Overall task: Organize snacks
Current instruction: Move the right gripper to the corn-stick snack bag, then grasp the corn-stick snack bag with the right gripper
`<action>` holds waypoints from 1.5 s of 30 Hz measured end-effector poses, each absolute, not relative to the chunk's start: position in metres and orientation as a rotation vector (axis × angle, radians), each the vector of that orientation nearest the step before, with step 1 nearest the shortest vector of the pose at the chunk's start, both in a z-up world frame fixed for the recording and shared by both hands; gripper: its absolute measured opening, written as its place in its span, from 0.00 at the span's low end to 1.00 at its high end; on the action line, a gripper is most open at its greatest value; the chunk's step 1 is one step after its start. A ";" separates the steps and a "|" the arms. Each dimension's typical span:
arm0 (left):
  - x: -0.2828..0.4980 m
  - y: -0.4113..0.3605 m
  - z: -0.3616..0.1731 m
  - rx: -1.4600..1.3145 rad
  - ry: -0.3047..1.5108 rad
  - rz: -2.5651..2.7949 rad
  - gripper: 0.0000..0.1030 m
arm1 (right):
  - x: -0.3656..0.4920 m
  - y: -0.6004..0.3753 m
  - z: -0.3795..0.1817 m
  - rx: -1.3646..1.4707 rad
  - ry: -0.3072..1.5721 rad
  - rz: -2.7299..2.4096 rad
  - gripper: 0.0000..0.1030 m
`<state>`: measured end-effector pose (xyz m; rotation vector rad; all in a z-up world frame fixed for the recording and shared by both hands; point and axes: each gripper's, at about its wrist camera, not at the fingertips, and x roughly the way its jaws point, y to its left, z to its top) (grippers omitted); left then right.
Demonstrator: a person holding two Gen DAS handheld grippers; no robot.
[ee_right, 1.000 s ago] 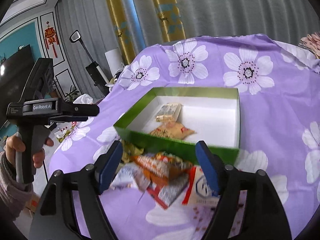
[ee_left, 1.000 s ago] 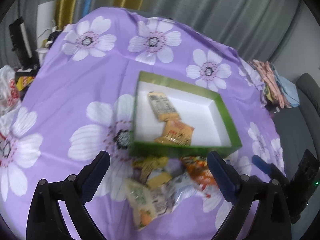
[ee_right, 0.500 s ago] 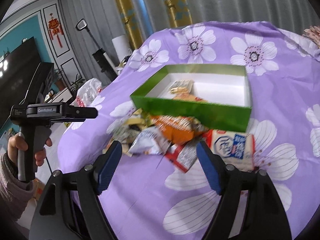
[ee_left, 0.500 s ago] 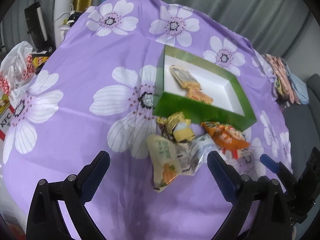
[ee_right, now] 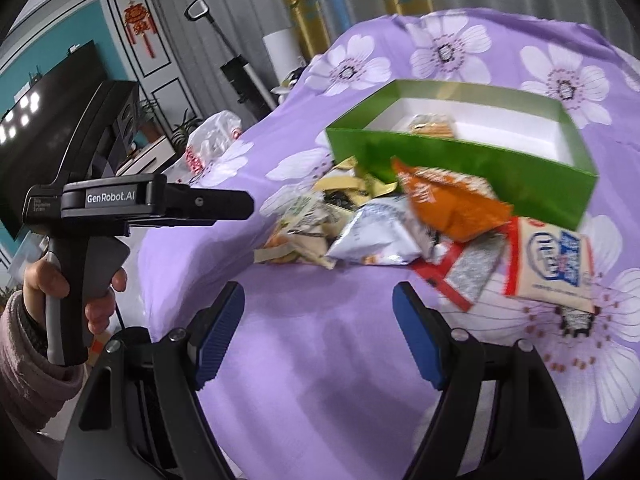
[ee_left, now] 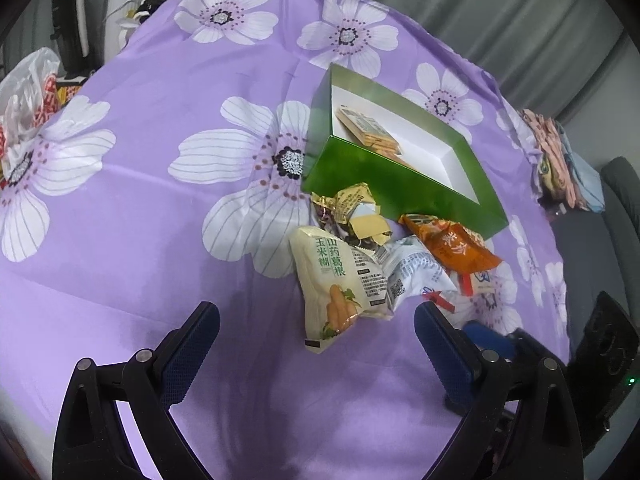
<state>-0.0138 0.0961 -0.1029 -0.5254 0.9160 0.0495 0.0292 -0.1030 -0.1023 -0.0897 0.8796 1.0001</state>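
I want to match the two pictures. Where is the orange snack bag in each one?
Left wrist view: the orange snack bag lies right of centre, just below the green box.
Right wrist view: the bag sits right of centre, against the box's front wall.
Shared landmark: the green box.

Both hand-held grippers, left (ee_left: 316,320) and right (ee_right: 318,294), now sit lower and nearer the snack pile (ee_left: 372,256), jaws apart.

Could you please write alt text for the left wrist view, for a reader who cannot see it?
A heap of crinkled snack packets lies on a purple floral tablecloth against the near wall of an open green cardboard box that holds a few packets. The left tool, open and empty, hovers short of the heap.
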 end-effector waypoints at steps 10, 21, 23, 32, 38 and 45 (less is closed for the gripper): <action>-0.007 0.094 -0.115 -0.534 0.913 -0.011 0.95 | 0.038 -0.073 -0.126 -0.102 0.945 1.046 0.59; 0.000 0.111 -0.124 -0.578 0.908 -0.029 0.95 | 0.038 -0.040 -0.134 -0.084 0.978 1.129 0.57; 0.001 0.115 -0.125 -0.585 0.907 -0.033 0.95 | 0.037 -0.036 -0.133 -0.093 0.974 1.127 0.58; 0.011 0.116 -0.134 -0.600 0.932 -0.063 0.69 | 0.049 -0.022 -0.135 -0.118 0.974 1.099 0.45; 0.015 0.117 -0.137 -0.621 0.940 -0.086 0.51 | 0.053 -0.012 -0.143 -0.174 1.010 1.111 0.26; 0.010 0.121 -0.133 -0.628 0.919 -0.059 0.40 | 0.050 -0.010 -0.141 -0.163 1.003 1.116 0.16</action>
